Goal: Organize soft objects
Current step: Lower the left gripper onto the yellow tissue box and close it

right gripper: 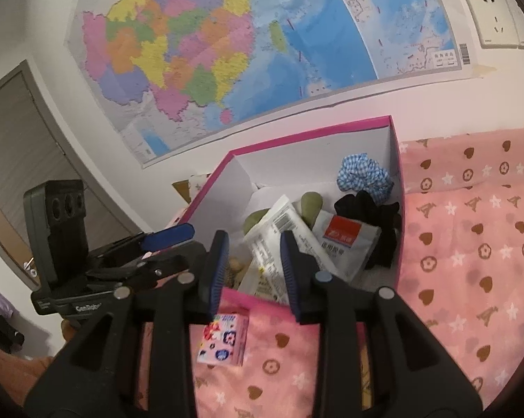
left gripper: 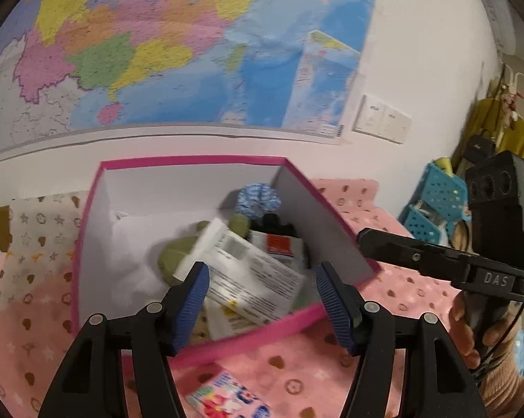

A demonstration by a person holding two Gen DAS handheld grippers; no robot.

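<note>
While both tongs hover at the box's near edge: nothing is clamped in either.
Left gripper (left gripper: 262,299): blue-padded jaws stand well apart, empty, over the near rim of the box.
Right gripper (right gripper: 251,271): blue-padded jaws are narrowly parted, gripping nothing; its black finger also shows at the right of the left wrist view.
Pink-rimmed white cardboard box (left gripper: 227,165): open-topped, resting on the pink patterned blanket (right gripper: 470,244) against the wall.
Box contents: white printed plastic packet (left gripper: 248,271) lying tilted on top, white pouch with a red label (right gripper: 345,240) beside it, olive-green soft pieces (left gripper: 174,257) beneath, black scrunchie (right gripper: 373,216) and blue gingham scrunchie (right gripper: 362,177) in the far right corner.
Small pink tissue pack (right gripper: 223,341): on the blanket, just outside the box's near wall.
Colourful wall map (right gripper: 227,52): behind the box.
</note>
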